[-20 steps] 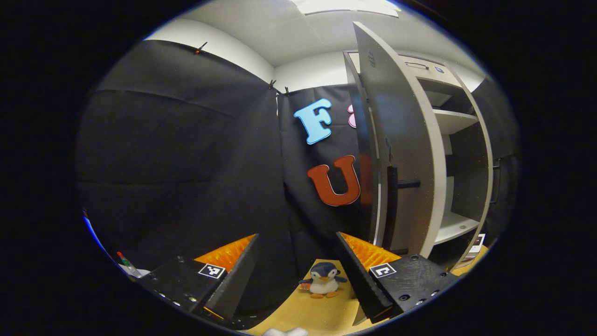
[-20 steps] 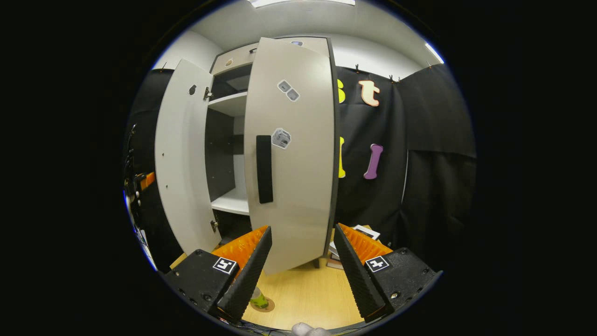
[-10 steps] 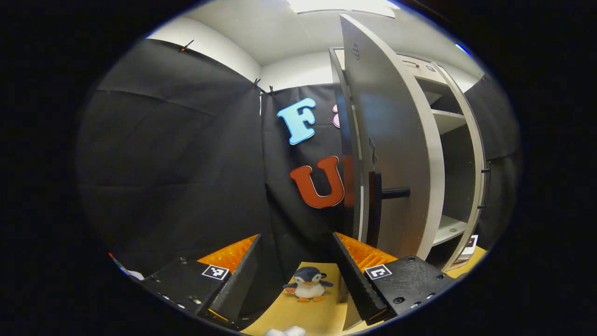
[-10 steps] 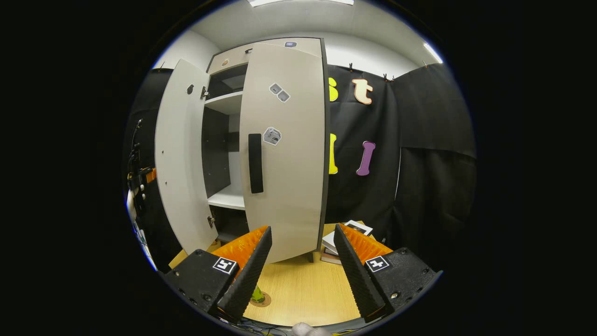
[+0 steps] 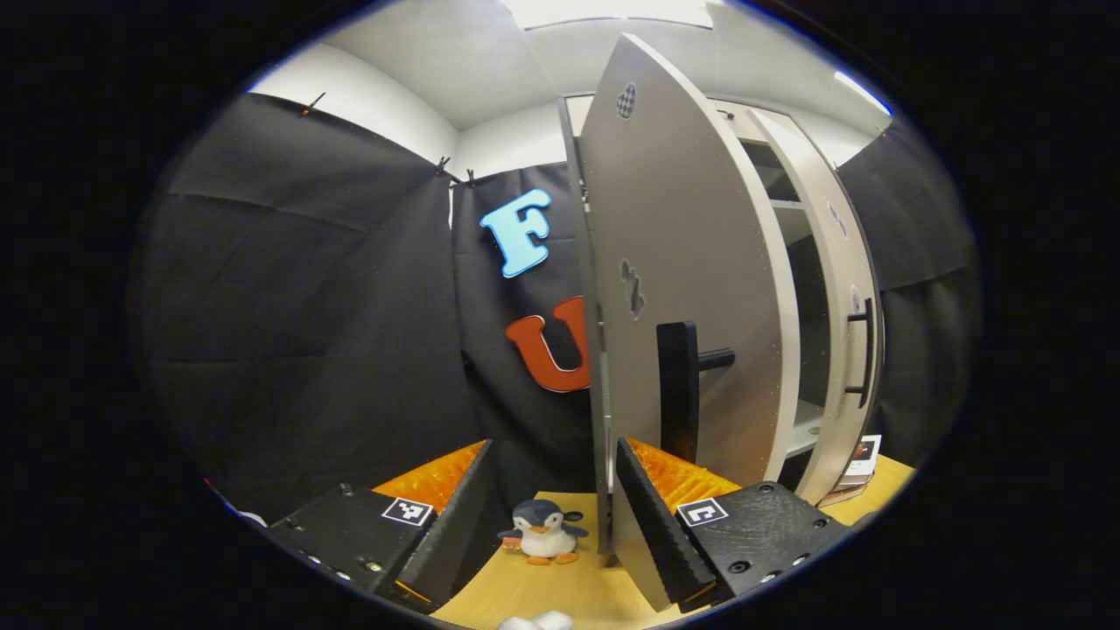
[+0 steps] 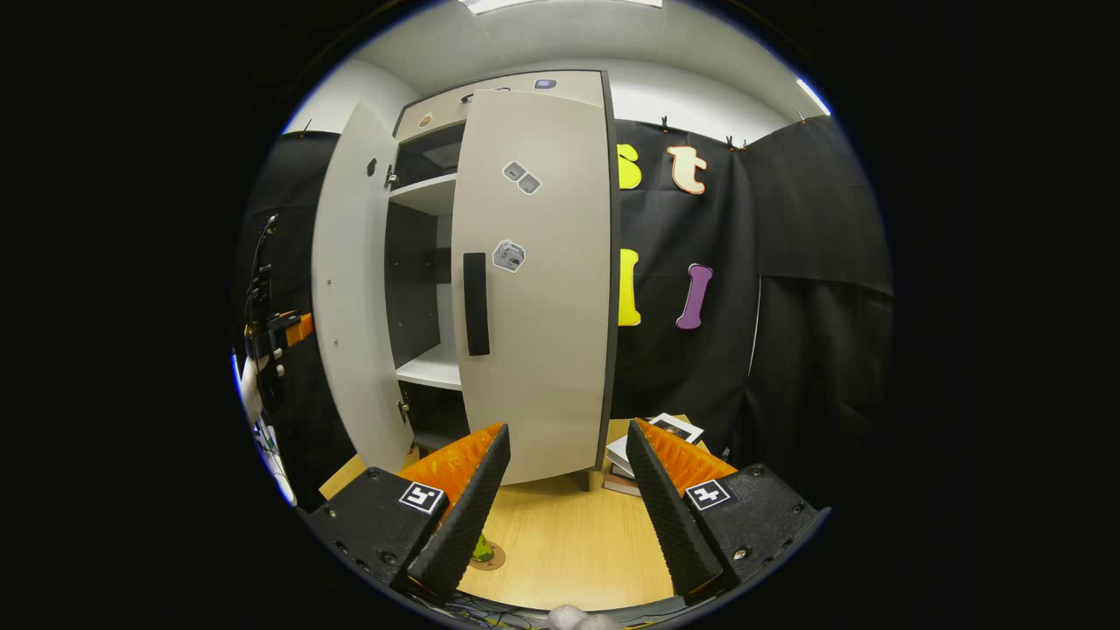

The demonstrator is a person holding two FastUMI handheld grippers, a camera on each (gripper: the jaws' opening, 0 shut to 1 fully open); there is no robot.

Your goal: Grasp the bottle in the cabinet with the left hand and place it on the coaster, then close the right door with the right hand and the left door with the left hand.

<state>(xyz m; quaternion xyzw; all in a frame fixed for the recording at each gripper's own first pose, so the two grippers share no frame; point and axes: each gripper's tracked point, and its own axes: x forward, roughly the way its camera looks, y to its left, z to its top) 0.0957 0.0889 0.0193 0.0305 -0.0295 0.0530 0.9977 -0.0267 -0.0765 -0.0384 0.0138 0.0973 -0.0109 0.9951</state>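
Just L door [image 5: 691,297] by L gripper [image 5: 551,516]

The left door [image 5: 682,289] now swings further toward closed, its lower edge reaching between the left gripper's [image 5: 551,516] spread fingers, against the right finger. The right door [image 6: 534,280] sits slightly further from the right gripper [image 6: 560,507].

The left gripper [image 5: 549,503] is held level with its fingers wide apart. The right gripper [image 6: 564,494] is level too, fingers wide apart, holding nothing
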